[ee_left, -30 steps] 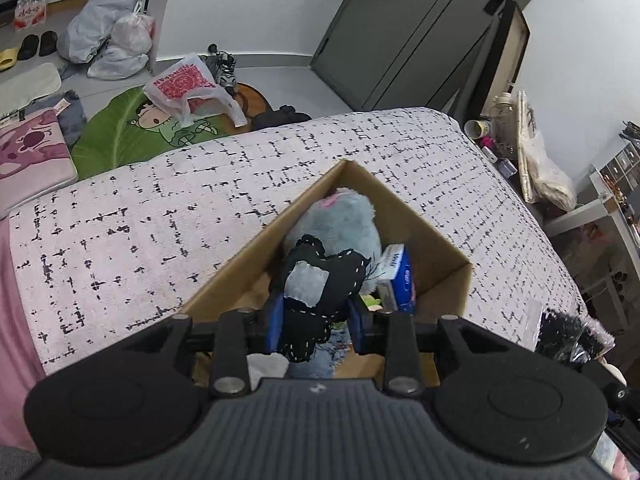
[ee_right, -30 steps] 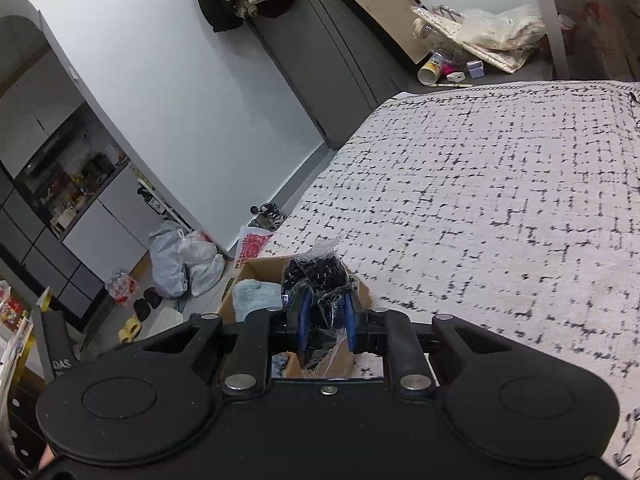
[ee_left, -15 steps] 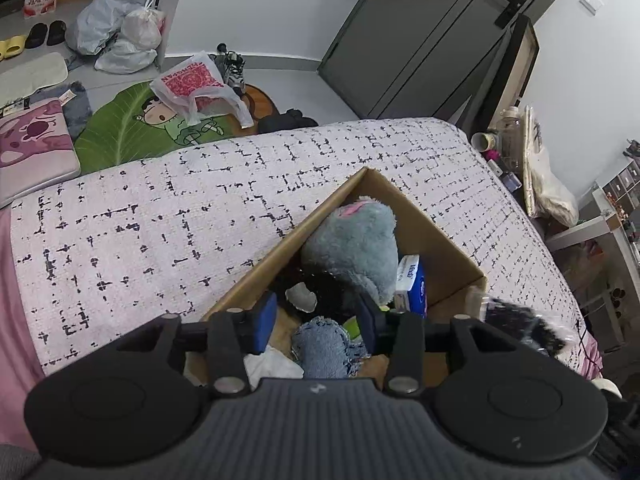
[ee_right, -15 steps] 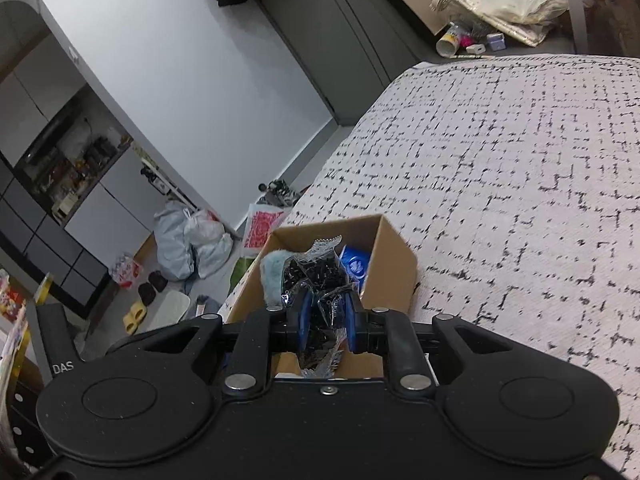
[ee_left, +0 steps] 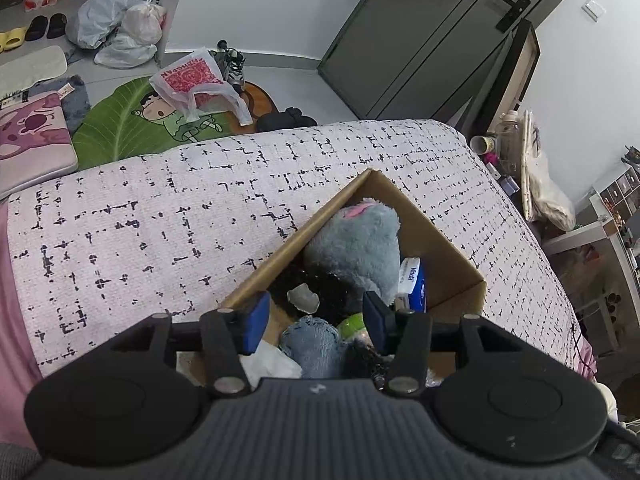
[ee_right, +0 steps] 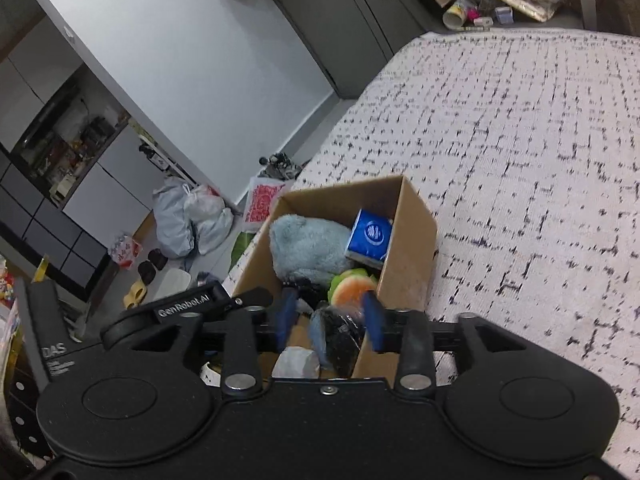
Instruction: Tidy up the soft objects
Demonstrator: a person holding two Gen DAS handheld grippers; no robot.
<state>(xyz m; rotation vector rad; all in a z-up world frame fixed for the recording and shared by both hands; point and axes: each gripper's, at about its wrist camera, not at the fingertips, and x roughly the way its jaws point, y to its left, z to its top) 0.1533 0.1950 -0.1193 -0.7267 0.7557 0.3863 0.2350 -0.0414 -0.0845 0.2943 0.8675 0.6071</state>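
Note:
A cardboard box (ee_left: 444, 248) (ee_right: 416, 236) stands on the bed. In it lie a grey-blue plush toy (ee_left: 356, 244) (ee_right: 308, 244), a blue tissue pack (ee_left: 414, 284) (ee_right: 370, 238), a black lace-edged cloth (ee_left: 320, 292), a folded denim piece (ee_left: 314, 342), a green and orange plush (ee_right: 352, 286) and a bagged black item (ee_right: 340, 336). My left gripper (ee_left: 316, 320) is open just above the box. My right gripper (ee_right: 330, 318) is open over the box's near end, the bagged black item lying below its fingers.
The bed cover (ee_left: 160, 220) (ee_right: 540, 160) is white with black marks. Beyond the bed edge the floor holds a green leaf mat (ee_left: 132, 120), plastic bags (ee_left: 120, 28) and shoes. Dark wardrobe doors (ee_left: 420, 40) stand behind. A cluttered side table (ee_left: 516, 148) is at the right.
My left gripper opened and let the black cloth drop into the box. My right gripper moved over the box, opened and let go of the bagged black item.

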